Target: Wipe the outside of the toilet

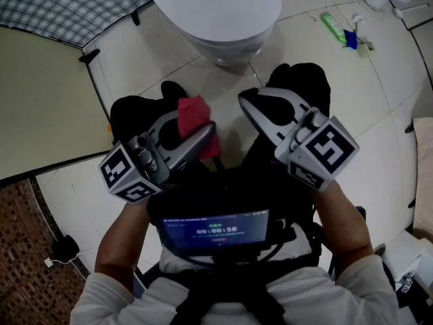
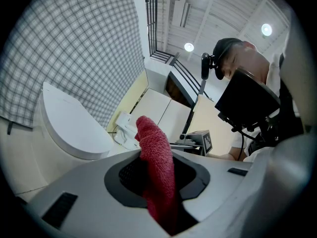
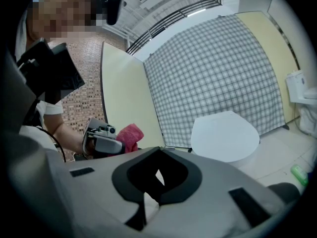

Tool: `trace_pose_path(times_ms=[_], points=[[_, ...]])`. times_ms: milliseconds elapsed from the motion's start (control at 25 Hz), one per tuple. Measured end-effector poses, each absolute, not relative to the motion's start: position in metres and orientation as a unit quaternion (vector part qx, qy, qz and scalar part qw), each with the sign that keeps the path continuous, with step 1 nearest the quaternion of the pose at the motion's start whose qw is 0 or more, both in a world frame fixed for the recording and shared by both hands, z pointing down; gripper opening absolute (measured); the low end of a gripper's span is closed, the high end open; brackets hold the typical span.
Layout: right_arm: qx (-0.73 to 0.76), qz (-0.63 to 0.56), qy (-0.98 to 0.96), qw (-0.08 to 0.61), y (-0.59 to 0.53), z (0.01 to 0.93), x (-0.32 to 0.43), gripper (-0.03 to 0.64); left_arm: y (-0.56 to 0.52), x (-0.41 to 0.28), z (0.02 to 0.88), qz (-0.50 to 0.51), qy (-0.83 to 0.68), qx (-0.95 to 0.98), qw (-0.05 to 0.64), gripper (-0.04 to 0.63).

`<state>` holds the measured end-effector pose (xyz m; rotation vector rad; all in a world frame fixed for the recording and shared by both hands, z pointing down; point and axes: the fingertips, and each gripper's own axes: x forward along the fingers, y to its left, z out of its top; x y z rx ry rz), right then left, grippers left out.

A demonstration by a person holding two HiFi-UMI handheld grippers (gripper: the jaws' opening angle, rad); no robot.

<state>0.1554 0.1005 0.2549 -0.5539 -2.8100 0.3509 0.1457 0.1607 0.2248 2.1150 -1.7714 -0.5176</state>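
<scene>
**Left tongs pinch a red cloth, right tongs are shut on nothing**

Left tongs [image 1: 203, 139] sit at 9 o'clock in the head view. They squeeze a red cloth [image 2: 154, 152], and a fat fold of it sticks out past the tips. The cloth looks fuzzy like a towel. I think it is soft, light and floppy, so it will bend around curves. A good hold is on the bunched middle, as it is now, with a thick pad left free to rub with.

The toilet [image 1: 226, 19] is at 12 o'clock, well apart from both tongs. Its lid is down. It is white, smooth, round and shiny. It looks hard and a bit slippery, and it stays fixed to the tile floor [image 1: 169, 59]. You do not pick it up; you only press the cloth on its sides.

Right tongs [image 3: 157, 178] are at 3 o'clock. Their tips are pressed together and hold nothing.

A small green bottle [image 1: 333, 27] lies on the floor at 2 o'clock, beside the toilet.
</scene>
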Motion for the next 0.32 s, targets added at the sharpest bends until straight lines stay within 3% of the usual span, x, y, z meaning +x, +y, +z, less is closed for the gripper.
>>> trace_pose_path(times_ms=[320], points=[[-0.194,0.117,-0.965,0.131,0.1020,0.2548,0.1554,0.000,0.1599,0.1454,0.2246,-0.181,-0.622,0.743,0.169,0.091]])
